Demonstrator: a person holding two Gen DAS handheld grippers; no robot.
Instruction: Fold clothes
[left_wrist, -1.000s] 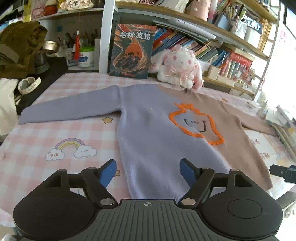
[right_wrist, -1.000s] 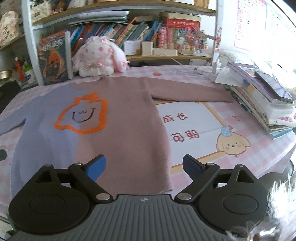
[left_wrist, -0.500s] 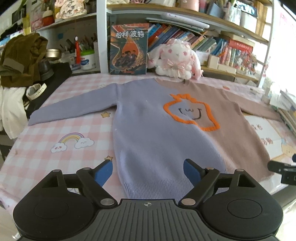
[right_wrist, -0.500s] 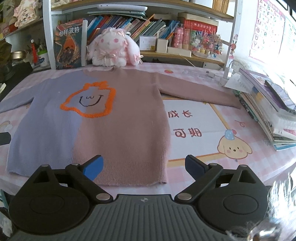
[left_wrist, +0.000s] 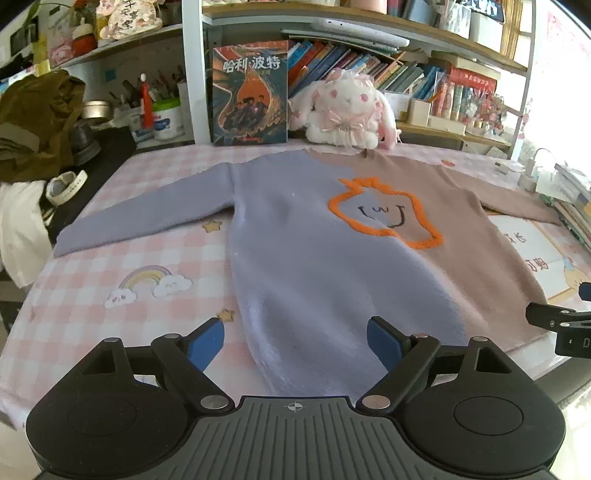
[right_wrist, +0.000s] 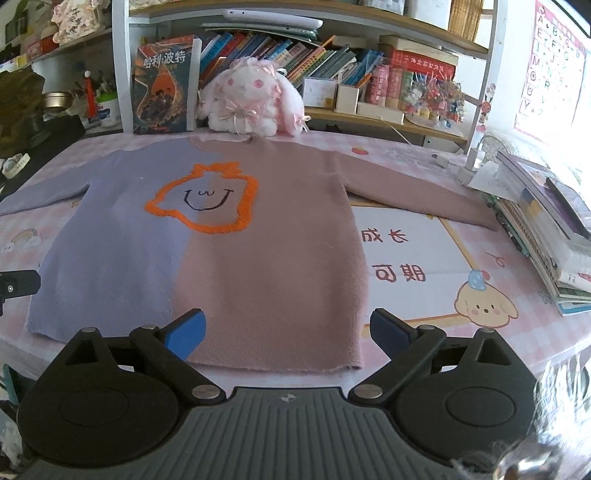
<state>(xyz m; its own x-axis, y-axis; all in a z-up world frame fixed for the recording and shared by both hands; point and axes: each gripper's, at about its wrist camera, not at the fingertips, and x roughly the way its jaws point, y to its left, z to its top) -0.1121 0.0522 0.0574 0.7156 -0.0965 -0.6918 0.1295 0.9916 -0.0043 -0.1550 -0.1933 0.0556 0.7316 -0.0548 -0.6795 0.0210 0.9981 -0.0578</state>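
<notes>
- On the pink checked table cover (left_wrist: 92, 295), a soft half-purple, half-brown sweater with an orange outline face (left_wrist: 332, 251) lies flat, sleeves out.
- Both claws, the left gripper (left_wrist: 295, 339) and the right gripper (right_wrist: 288, 328), are spread wide over its bottom edge, holding nothing.
- Only the right view shows a stack of books (right_wrist: 546, 229).
- A white plush bunny (right_wrist: 251, 99) sits behind, under full shelves.

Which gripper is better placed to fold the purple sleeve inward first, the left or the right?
Probably the left. The left gripper is open over the purple half of the sweater, on the same side as the purple sleeve. The right gripper is open over the brown half, farther from it.
</notes>
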